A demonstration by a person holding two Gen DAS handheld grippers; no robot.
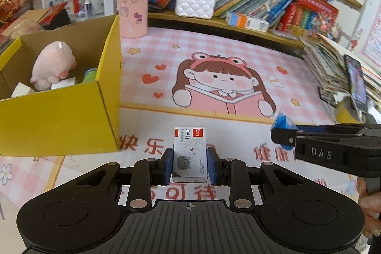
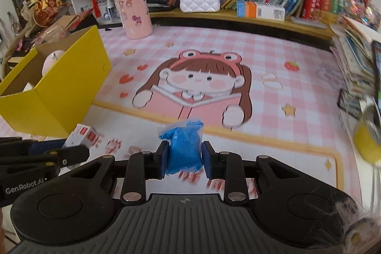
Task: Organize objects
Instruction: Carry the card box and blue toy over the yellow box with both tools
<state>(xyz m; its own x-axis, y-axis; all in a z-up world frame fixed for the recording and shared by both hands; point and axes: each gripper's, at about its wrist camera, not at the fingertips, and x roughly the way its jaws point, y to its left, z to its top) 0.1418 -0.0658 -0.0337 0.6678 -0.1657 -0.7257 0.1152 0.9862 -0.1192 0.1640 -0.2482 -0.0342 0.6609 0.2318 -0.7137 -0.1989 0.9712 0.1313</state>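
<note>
Our left gripper (image 1: 190, 163) pinches a small white staple box (image 1: 190, 154) between its blue pads (image 1: 167, 167), the box standing on end above the pink desk mat (image 1: 238, 54); our right gripper (image 2: 183, 158) has its pads pressed into a blue plastic bag (image 2: 184, 149), crumpled and bulging out above the fingers. Both loads hang clear of the mat, just right of the yellow cardboard box (image 1: 59, 118) that stands open at the left edge of the desk. We judge the step in hand to be carrying both finds over to that box. To do it well, we would keep each squeeze firm, lift the loads above the near wall before crossing it, send the left one in first because it is nearer, and let go only over a free patch inside. The soft bag may slip or snag, so it wants a low, slow drop. Counted: two grippers, two things held, one yellow box. Inside it we see one pink plush pig (image 1: 53, 66), two white blocks (image 1: 64, 83) and one green-and-blue thing half hidden by the wall. Behind the mat stand one pink cylinder (image 1: 132, 10) and one white quilted purse (image 1: 195, 4)
</note>
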